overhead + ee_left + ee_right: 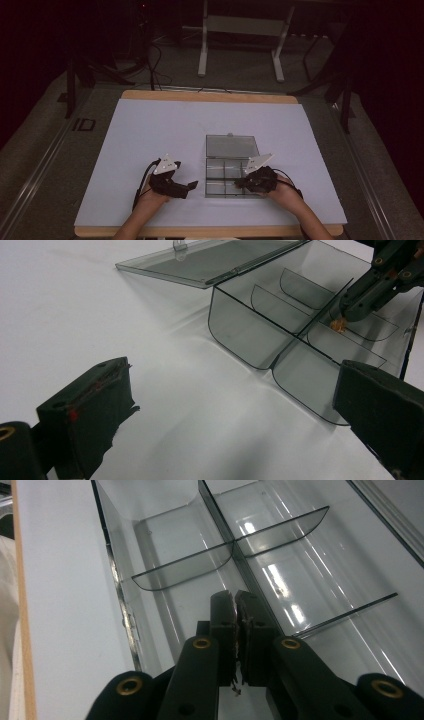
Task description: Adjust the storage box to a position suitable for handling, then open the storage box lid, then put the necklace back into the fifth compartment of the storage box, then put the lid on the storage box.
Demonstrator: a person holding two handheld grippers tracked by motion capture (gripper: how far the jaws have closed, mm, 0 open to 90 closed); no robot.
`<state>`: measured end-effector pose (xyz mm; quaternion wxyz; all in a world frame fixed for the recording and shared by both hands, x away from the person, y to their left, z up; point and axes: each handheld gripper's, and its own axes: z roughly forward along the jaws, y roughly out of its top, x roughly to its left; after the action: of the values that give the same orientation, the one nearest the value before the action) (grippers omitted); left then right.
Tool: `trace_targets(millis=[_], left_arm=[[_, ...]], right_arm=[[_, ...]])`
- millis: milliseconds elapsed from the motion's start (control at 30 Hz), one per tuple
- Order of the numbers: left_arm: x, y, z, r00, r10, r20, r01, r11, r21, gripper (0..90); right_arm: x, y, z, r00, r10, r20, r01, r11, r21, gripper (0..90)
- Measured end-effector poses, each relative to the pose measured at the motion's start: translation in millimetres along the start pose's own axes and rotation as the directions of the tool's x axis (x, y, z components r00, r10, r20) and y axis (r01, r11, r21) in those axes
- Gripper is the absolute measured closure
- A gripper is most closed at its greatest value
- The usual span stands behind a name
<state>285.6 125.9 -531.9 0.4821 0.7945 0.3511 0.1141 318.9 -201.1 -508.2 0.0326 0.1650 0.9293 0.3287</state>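
Dim room behind, cables and a metal frame seen on the floor past the table, which is covered w/ a white sheet. Clear box sits just ahead of the right tongs, lid folded flat open on the far side; dividers split it into compartments.

Right tongs are pressed together, tips lowered inside the box, right over the long centre divider. In the left gripper view a small orange-brown bit is pinched at those tips; what it is can't be told. Left tongs are spread wide, nothing between the jaws, held over bare sheet just left of the box, near wall of the box close to the right-hand jaw.

Risks, as judged:
- Bit is tiny and barely gripped; if the jaws are eased unevenly it could be stuck to a pad or flicked out, poss. into the wrong compartment.
- Tips sit v. close to the centre divider, so a sideways drift could get the bit dropped astride it or in the neighbouring cell.
- Box is light and not held by anything; a knock from the right tongs on withdrawal could get it slid or tipped.
- Left tongs are near enough to bump the wall if moved carelessly.
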Motion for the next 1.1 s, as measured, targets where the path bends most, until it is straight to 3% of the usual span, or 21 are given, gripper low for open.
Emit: trace_targets(millis=[267,367,467,567,733,900,1000,1100], left_arm=[[0.1,0.7,-0.8,0.9999,-0.006,-0.008,0.006,0.9999,-0.012,3.3],[2.0,0.2,-1.4,0.9996,-0.025,-0.012,0.024,0.9994,-0.025,3.3],[3.8,0.5,-2.6,0.9992,-0.039,0.003,0.039,0.9986,-0.035,3.4],[2.4,0.9,-2.8,0.9997,-0.023,0.004,0.023,0.9990,-0.039,3.4],[-1.1,2.9,-1.1,0.9992,-0.032,0.024,0.032,0.9993,-0.017,3.4],[-7.4,9.6,-0.2,0.9991,-0.021,0.037,0.021,0.9998,-0.006,3.3],[-9.3,14.9,1.9,0.9985,-0.018,0.051,0.018,0.9998,0.007,3.3],[-9.1,20.4,6.1,0.9983,-0.012,0.057,0.011,0.9998,0.014,3.3]], right_arm=[[2.0,1.2,-11.2,1.0000,0.008,0.001,-0.008,0.999,-0.045,82.7],[2.8,0.5,-17.3,0.9997,0.024,-0.008,-0.025,0.997,-0.076,72.1],[4.0,-1.9,-21.6,0.9996,0.022,0.015,-0.020,0.996,-0.092,60.6],[4.2,-5.0,-27.2,0.9981,0.032,0.053,-0.026,0.993,-0.117,48.6],[-0.5,-12.1,-38.4,0.9938,0.079,0.078,-0.064,0.981,-0.182,36.2],[-7.6,-21.3,-50.0,0.9822,0.152,0.111,-0.122,0.963,-0.239,23.5],[-11.9,-28.6,-55.1,0.9785,0.183,0.096,-0.151,0.951,-0.271,13.5],[-17.4,-36.6,-61.8,0.9675,0.222,0.120,-0.179,0.938,-0.298,15.0]])
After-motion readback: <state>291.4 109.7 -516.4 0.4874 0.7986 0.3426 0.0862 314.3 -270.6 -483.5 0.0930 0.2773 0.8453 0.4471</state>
